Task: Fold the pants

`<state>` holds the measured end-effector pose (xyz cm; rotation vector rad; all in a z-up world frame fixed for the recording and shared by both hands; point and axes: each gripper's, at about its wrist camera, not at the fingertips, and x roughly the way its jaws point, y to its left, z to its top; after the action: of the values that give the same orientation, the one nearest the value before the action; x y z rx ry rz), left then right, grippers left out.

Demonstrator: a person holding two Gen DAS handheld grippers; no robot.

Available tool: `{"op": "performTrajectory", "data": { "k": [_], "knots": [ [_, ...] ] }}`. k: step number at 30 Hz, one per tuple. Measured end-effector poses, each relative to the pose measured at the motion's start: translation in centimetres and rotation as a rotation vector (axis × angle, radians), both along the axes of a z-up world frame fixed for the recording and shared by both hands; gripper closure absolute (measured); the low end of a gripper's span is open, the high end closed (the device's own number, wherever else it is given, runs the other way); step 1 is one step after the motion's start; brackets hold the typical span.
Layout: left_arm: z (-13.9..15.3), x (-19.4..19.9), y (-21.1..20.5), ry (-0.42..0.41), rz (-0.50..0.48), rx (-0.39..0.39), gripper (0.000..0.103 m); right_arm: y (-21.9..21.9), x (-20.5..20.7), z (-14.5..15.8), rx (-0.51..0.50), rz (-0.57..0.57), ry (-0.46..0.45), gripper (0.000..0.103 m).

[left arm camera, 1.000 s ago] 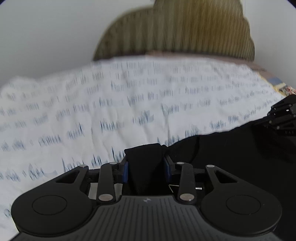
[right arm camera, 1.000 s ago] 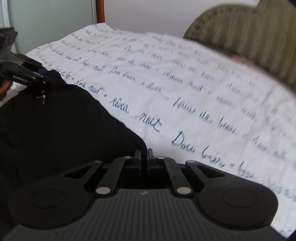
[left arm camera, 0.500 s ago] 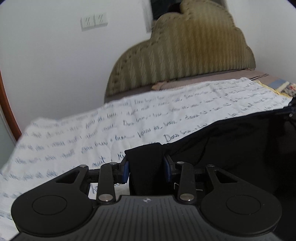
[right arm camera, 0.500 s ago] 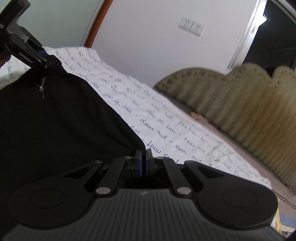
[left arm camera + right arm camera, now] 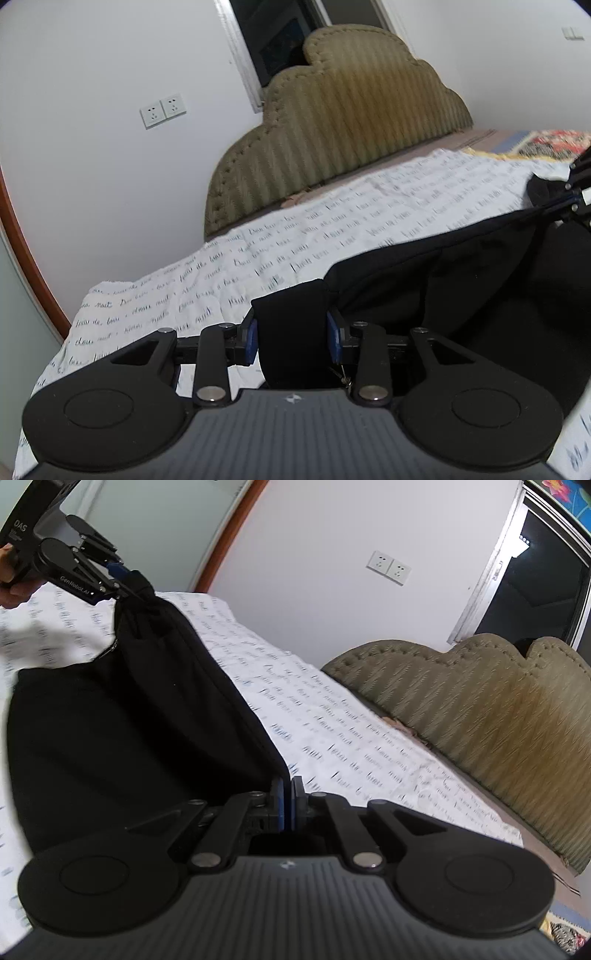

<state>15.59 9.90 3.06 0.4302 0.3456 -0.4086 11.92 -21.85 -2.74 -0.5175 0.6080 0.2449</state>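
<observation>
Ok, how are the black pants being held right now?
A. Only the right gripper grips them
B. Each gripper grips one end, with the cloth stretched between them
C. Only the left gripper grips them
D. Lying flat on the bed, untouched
B: the left gripper pinches a thick bunch of the black pants, the right gripper clamps a thin edge, and the cloth hangs stretched between them above the printed bedsheet.

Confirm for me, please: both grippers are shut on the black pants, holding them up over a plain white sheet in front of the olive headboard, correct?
Not quite: the sheet is not plain, it carries rows of dark handwritten-style text, as both wrist views show. The rest stands: the left gripper and right gripper are each shut on the black pants, holding them up over the sheet in front of the olive headboard.
</observation>
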Motion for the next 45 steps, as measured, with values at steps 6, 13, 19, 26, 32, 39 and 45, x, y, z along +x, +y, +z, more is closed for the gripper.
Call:
{"op": "performTrajectory", "data": {
  "k": [6, 13, 19, 26, 32, 39, 45],
  "knots": [
    [-2.8, -3.2, 0.5, 0.058, 0.008, 0.068, 0.069, 2.8, -5.4, -1.4, -0.038, 0.061, 0.031, 0.099],
    [-4.1, -5.7, 1.6, 0.104, 0.027, 0.067, 0.069, 5.9, -9.5, -3.0, -0.127, 0.150, 0.066, 0.099],
    [-5.2, -7.2, 2.0, 0.149, 0.016, 0.104, 0.067, 7.0, -11.8, -3.6, -0.167, 0.183, 0.104, 0.099],
    [-5.5, -8.8, 4.3, 0.166, 0.098, 0.167, 0.066, 7.3, -12.8, -4.8, -0.189, 0.195, 0.125, 0.099],
    [-3.5, -9.2, 5.9, 0.188, 0.198, 0.045, 0.066, 7.0, -12.9, -5.7, -0.171, 0.180, 0.135, 0.094],
    [-0.8, -9.9, -1.8, 0.110, 0.051, 0.008, 0.046, 6.3, -13.2, -2.6, -0.053, 0.156, 0.135, 0.094],
    [-1.5, -8.7, -11.1, 0.105, -0.050, -0.008, 0.034, 5.3, -10.0, -2.7, 0.079, 0.011, 0.128, 0.094]
  ]
}}
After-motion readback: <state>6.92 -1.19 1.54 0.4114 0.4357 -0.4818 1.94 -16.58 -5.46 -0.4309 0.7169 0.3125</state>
